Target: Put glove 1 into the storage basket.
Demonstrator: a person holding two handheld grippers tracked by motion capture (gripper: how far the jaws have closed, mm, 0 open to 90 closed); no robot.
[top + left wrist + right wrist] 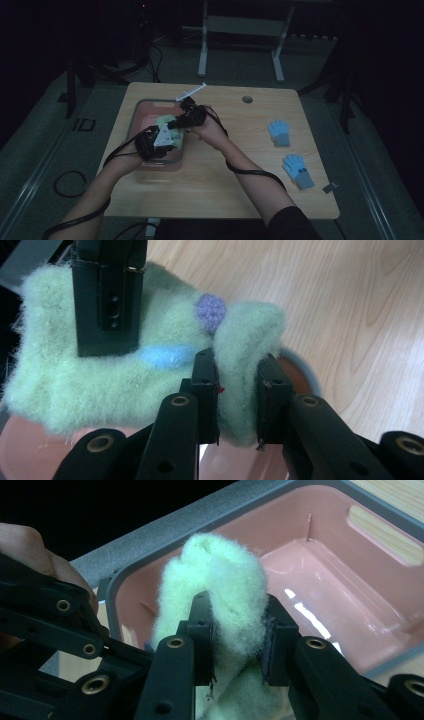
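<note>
Clamped between the jaws of the left gripper (pixel 237 400) is one fold of a fuzzy pale-green glove (pixel 120 375), its other end pinched by the right gripper (pixel 237 640), so both sets of jaws are closed on the fabric. It is held stretched between them just above the pink plastic bin (pixel 350 595) on the wooden surface (pixel 240 165). Its long axis runs from gripper to gripper, and a straight lowering would likely place it inside. Two blue gloves (pixel 279 133) are seen well apart, nearer the right hand.
</note>
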